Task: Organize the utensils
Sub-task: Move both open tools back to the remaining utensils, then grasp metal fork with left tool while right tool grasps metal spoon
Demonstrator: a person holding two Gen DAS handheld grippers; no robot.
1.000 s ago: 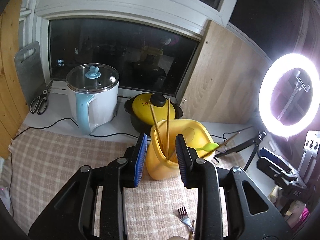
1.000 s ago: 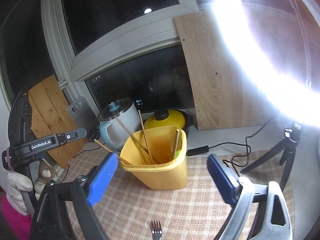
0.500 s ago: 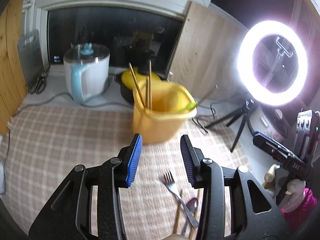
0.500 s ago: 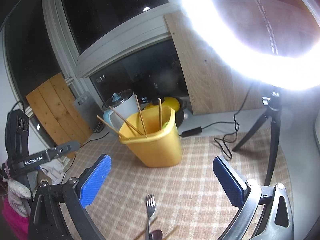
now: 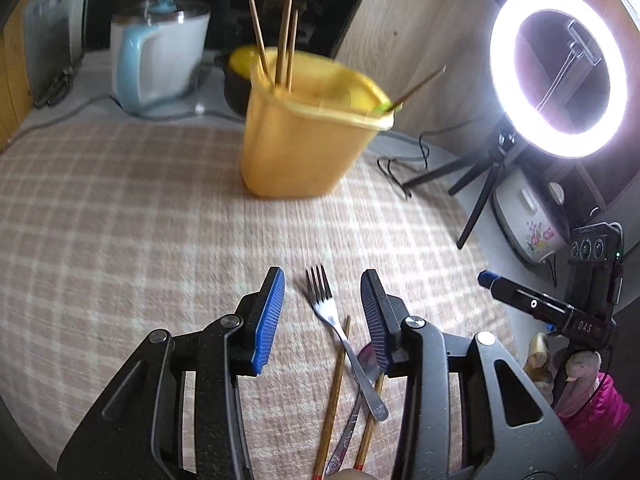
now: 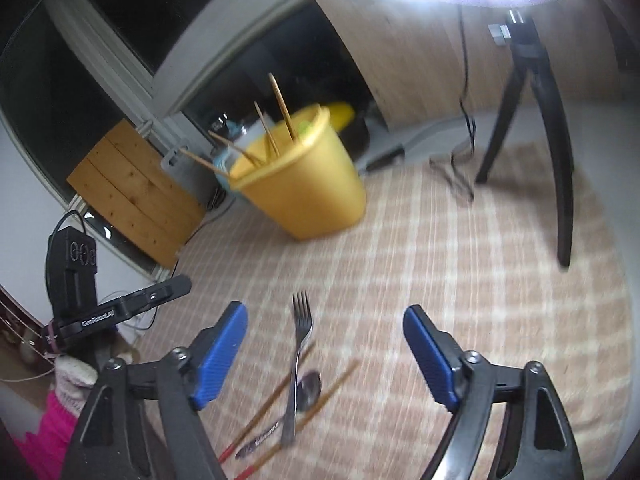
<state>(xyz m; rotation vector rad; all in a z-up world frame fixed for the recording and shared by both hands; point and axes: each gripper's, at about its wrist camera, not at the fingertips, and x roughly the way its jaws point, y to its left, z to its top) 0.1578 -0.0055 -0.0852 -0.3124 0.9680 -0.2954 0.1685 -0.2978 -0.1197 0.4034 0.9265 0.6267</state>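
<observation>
left wrist: yellow tub holds upright chopsticks.

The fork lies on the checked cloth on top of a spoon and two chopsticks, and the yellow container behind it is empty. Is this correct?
Not quite. The yellow container is not empty: the left wrist view shows several chopsticks standing in it. The rest holds: the fork lies on the checked cloth, across a spoon and two chopsticks.
</observation>
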